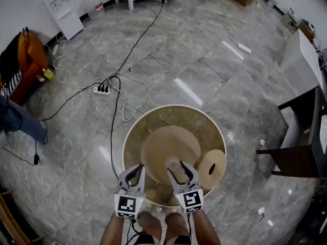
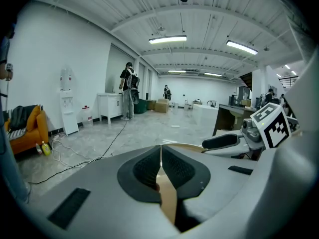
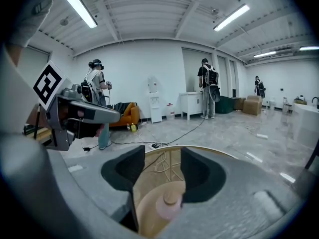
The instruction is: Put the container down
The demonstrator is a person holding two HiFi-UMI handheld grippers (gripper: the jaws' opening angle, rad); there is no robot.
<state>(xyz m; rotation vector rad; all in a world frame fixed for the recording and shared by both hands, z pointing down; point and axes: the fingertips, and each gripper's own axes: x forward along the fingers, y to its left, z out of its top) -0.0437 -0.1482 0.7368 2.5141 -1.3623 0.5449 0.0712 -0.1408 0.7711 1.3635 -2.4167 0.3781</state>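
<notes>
The left gripper (image 1: 134,171) is pinching the near rim of the round, translucent tan container (image 1: 204,131), its dark pads (image 2: 144,168) pressing all but together on the thin wall. Just to its right, the right gripper (image 1: 180,171) is standing with its jaws spread wide. The same near wall is rising between them close by the left pad, and the right pad is staying clear of it. The marker cubes (image 1: 126,206) are facing up at the near ends of both tools, above the person's knees (image 1: 162,222).

Inside the container, a tan disc (image 1: 163,147) is lying at the middle, a pale pink cap (image 3: 167,205) is showing just beyond the right gripper, and a roll of tape (image 1: 212,168) is leaning at the right wall. Whether the container is resting on the grey marble floor (image 1: 204,60) cannot be told.

Farther off, a white power strip (image 1: 102,90) is trailing black and white cables across the tiles. An orange sofa (image 1: 25,55) is sitting at the far left, and a dark desk (image 1: 301,152) is standing at the right. A person with a backpack (image 2: 128,86) is standing by a white cabinet at the far wall.
</notes>
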